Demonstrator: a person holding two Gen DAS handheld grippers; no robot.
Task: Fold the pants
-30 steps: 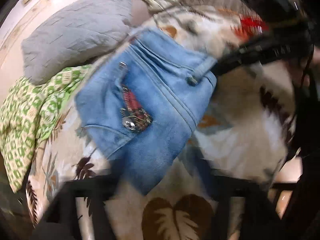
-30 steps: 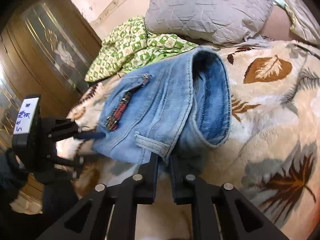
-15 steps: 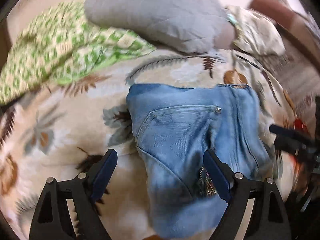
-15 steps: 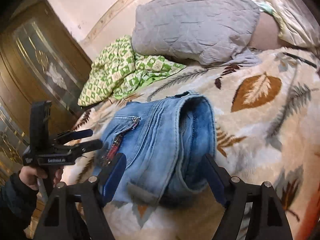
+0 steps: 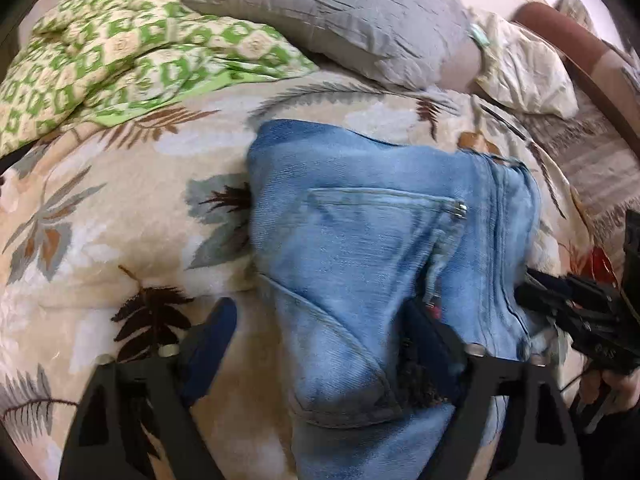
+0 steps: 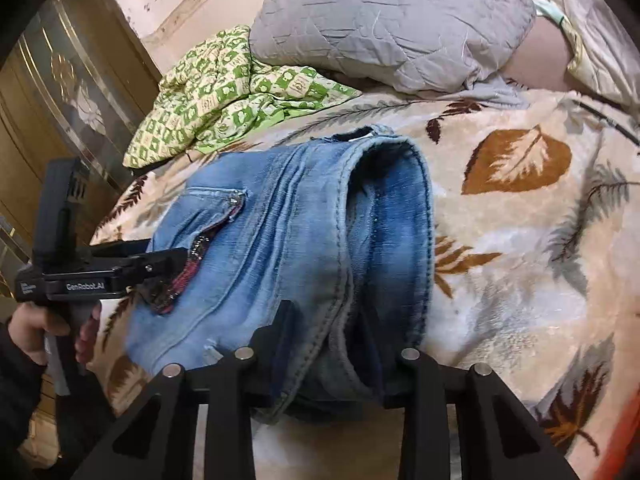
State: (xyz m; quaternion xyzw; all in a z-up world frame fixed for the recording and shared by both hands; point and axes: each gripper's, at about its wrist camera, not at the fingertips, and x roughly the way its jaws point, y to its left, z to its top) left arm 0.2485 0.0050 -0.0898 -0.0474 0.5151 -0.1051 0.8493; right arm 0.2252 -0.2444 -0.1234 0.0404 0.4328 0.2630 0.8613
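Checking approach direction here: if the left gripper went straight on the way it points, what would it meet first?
Probably the folded jeans: the left gripper straddles their near edge, jaws just closing, pads not visibly pressing. Beyond lies the leaf-print blanket.

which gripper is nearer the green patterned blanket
Left. The left gripper is at the folded jeans' pocket side facing the green patterned blanket; the right gripper is at their near edge, farther away.

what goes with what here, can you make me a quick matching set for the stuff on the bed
Things:
1. jeans
2. pillow
3. checked cloth
4. blanket

Descriptions:
A. grey, quilted
B. cream with leaf print
C. blue denim, folded
D. green and cream, crumpled

Pairs: 1-C, 2-A, 3-D, 4-B
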